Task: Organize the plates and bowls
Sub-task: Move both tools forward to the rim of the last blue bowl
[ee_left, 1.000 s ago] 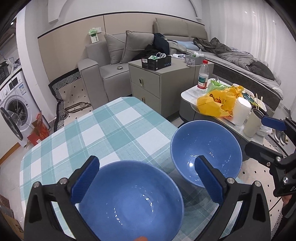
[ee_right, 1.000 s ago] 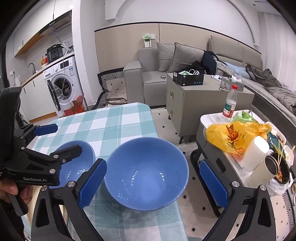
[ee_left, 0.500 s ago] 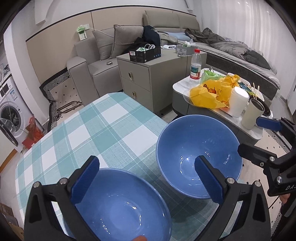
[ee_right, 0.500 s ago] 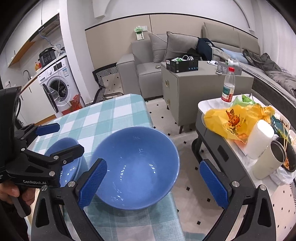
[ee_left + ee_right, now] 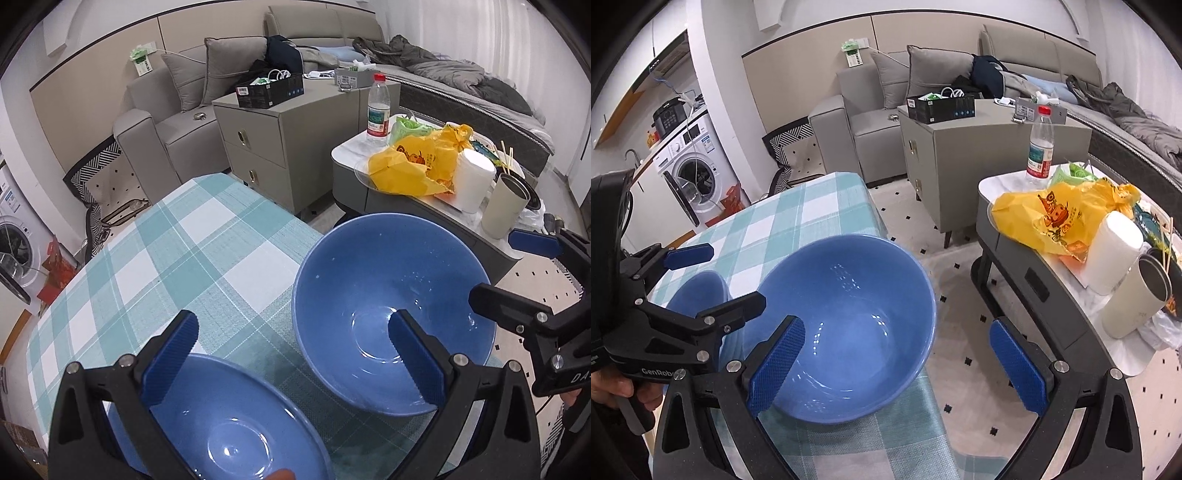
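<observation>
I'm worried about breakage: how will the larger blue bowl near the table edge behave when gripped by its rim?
The larger blue bowl looks glazed and glossy, with reflections inside, so the fingers may slip on its rim. It appears rigid and ceramic-like, probably fairly heavy and breakable. Sitting close to the table edge, a push could send it over.

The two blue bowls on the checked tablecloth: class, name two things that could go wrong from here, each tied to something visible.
1. The larger bowl sits near the table's edge, above bare floor; a nudge from the open right gripper might tip it off.
2. The smaller bowl lies close beside it, under the open left gripper; lifting either carelessly could knock their rims together.
</observation>
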Demonstrator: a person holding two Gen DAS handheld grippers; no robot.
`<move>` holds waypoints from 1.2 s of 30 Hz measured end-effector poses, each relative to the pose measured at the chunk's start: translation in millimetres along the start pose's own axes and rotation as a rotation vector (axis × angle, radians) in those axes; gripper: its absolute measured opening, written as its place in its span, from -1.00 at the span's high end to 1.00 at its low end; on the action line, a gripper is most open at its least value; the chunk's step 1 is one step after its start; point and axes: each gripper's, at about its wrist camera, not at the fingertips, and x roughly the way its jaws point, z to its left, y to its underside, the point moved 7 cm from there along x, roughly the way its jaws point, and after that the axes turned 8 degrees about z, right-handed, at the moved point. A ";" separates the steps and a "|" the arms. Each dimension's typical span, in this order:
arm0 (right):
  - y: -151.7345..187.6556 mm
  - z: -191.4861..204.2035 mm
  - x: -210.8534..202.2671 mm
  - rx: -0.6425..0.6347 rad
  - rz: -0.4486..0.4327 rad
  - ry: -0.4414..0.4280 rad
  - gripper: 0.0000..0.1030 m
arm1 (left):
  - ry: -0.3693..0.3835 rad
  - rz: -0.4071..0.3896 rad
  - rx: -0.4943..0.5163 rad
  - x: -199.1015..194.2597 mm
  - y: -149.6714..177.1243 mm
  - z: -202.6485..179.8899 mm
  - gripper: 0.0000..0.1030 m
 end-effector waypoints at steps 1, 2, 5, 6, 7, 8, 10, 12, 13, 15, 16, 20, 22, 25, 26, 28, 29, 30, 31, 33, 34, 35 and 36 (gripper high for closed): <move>0.4 -1.1 2.0 0.006 0.004 -0.001 -0.98 | 0.005 0.004 0.001 2.0 -0.2 -0.6 -1.00; 1.0 -1.5 3.8 0.008 0.011 -0.001 -0.98 | 0.012 0.006 0.000 3.3 -0.4 -1.2 -1.00; 2.5 -3.9 9.7 0.013 0.026 0.000 -0.98 | 0.034 0.013 -0.010 8.5 -1.8 -1.0 -1.00; 2.8 -4.1 10.2 0.016 0.028 -0.002 -0.98 | 0.036 0.019 -0.010 10.7 -1.7 -1.2 -1.00; 3.2 -4.4 11.8 0.018 0.031 -0.004 -0.98 | 0.037 0.023 -0.009 12.6 -1.9 -1.8 -0.99; 3.6 -3.8 12.6 0.019 0.033 -0.008 -0.98 | 0.042 0.027 -0.004 14.0 -1.8 -3.0 -0.98; 4.2 -2.3 13.7 0.020 0.036 -0.015 -0.98 | 0.054 0.028 0.001 15.9 -1.6 -5.3 -0.98; 4.7 -3.4 15.6 0.032 0.044 -0.034 -0.98 | 0.077 0.030 0.003 17.5 -1.7 -8.4 -0.93; 4.7 -3.9 16.3 0.038 0.046 -0.041 -0.98 | 0.085 0.032 0.007 18.3 -1.8 -9.6 -0.92; 5.3 -4.9 18.1 0.042 0.054 -0.050 -0.98 | 0.091 0.037 0.020 20.1 -1.2 -12.8 -0.83; 5.5 -5.0 18.6 0.043 0.053 -0.051 -0.97 | 0.093 0.041 0.024 21.2 -1.0 -14.2 -0.81; 6.7 -4.5 19.5 0.051 0.055 -0.068 -0.94 | 0.104 0.056 0.045 25.2 0.8 -20.0 -0.64; 7.7 -3.8 20.5 0.049 0.059 -0.072 -0.93 | 0.101 0.061 0.057 25.3 1.4 -22.4 -0.64; 8.6 -3.5 22.8 0.054 0.063 -0.077 -0.91 | 0.112 0.070 0.079 24.4 3.4 -27.8 -0.59; 9.0 -3.6 23.9 0.055 0.067 -0.078 -0.89 | 0.116 0.076 0.086 24.7 4.3 -29.1 -0.48; 9.6 -3.5 25.5 0.055 0.070 -0.081 -0.87 | 0.113 0.094 0.093 27.3 6.2 -30.6 -0.38; 10.0 -3.1 26.4 0.055 0.073 -0.084 -0.84 | 0.108 0.100 0.093 28.3 6.8 -30.6 -0.34; 10.3 -3.3 27.1 0.055 0.075 -0.087 -0.83 | 0.106 0.102 0.090 28.6 7.3 -30.5 -0.31; 11.0 -3.6 27.7 0.056 0.078 -0.088 -0.81 | 0.108 0.102 0.086 28.3 7.3 -29.9 -0.30; 12.2 -4.1 29.2 0.056 0.083 -0.089 -0.76 | 0.112 0.102 0.079 28.0 7.3 -28.2 -0.23; 12.9 -4.1 30.0 0.054 0.087 -0.090 -0.73 | 0.108 0.104 0.077 27.8 7.4 -27.2 -0.19; 13.6 -4.0 30.9 0.053 0.090 -0.091 -0.70 | 0.106 0.105 0.076 27.7 7.7 -26.6 -0.16; 14.1 -4.2 31.9 0.054 0.092 -0.092 -0.69 | 0.108 0.107 0.075 27.6 8.0 -26.1 -0.14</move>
